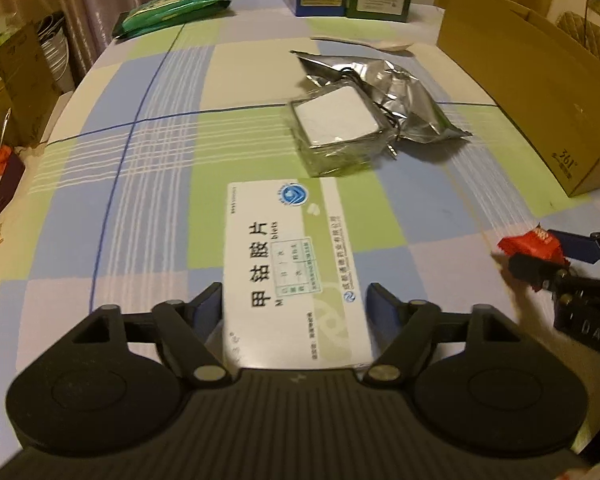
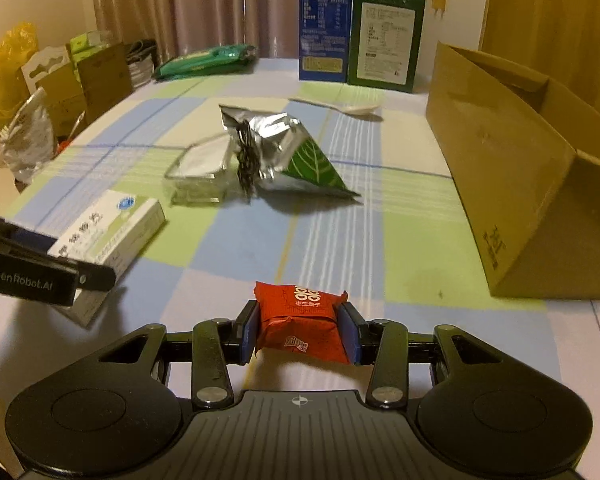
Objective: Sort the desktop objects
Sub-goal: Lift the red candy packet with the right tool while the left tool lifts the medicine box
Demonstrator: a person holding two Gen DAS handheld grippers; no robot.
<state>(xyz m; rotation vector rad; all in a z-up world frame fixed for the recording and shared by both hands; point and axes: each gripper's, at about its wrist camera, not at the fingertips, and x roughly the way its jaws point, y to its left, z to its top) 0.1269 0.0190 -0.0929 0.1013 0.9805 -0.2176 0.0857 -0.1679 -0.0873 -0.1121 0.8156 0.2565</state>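
On a table covered by a blue, green and cream checked cloth [image 2: 228, 240], the left gripper [image 1: 296, 300] sits lowest on the left side. Its blue-padded fingers [image 1: 206, 306] are spread wide on either side of a flat white medicine box with black Chinese lettering [image 1: 292, 264]; whether the pads touch the box cannot be told. Ahead of that gripper and slightly to its right lies a small clear plastic box with a white pad inside [image 1: 336, 120], touching a crumpled silver foil pouch with a green leaf print [image 2: 288, 148]. Far ahead to its left rests a green plastic packet [image 1: 172, 10]. At the far edge, a tall blue carton [image 2: 324, 20] and a dark green carton [image 2: 386, 38] stand upright side by side, with a pale plastic spoon [image 2: 340, 107] lying in front of them. To the right, the right gripper [image 2: 298, 330] is closed on a small red wrapped candy with white characters [image 2: 300, 322], pinched between its pads above the cloth. Ahead and to its right stands an open brown cardboard box [image 2: 520, 168].
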